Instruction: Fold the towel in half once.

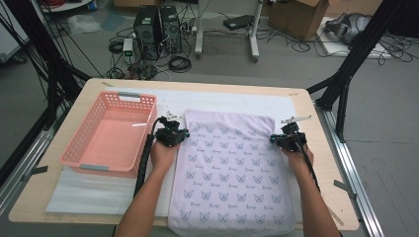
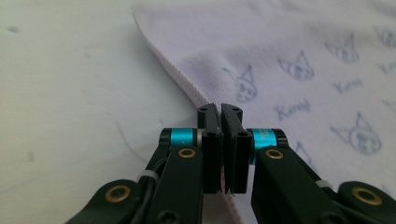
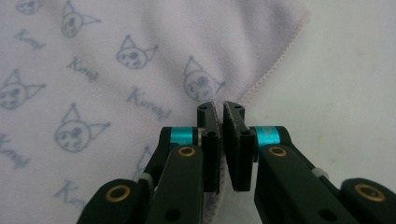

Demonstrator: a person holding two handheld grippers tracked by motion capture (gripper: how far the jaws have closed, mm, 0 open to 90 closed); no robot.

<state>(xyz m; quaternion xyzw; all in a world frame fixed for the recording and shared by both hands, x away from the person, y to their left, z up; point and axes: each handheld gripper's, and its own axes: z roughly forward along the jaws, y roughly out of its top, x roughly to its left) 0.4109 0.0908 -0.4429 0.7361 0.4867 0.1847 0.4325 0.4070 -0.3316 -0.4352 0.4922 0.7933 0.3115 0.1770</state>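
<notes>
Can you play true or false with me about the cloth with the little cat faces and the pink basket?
1. The left tool is pinched shut on the edge of the cloth. True.
2. The pink basket has toys in it. False: nothing lies inside it.
3. The right tool is shut on the cloth's other side edge. True.
4. The cloth is folded up inside the basket. False: it lies spread flat on the table, beside the basket.
5. The basket sits to the left of the cloth in the high view. True.
</notes>
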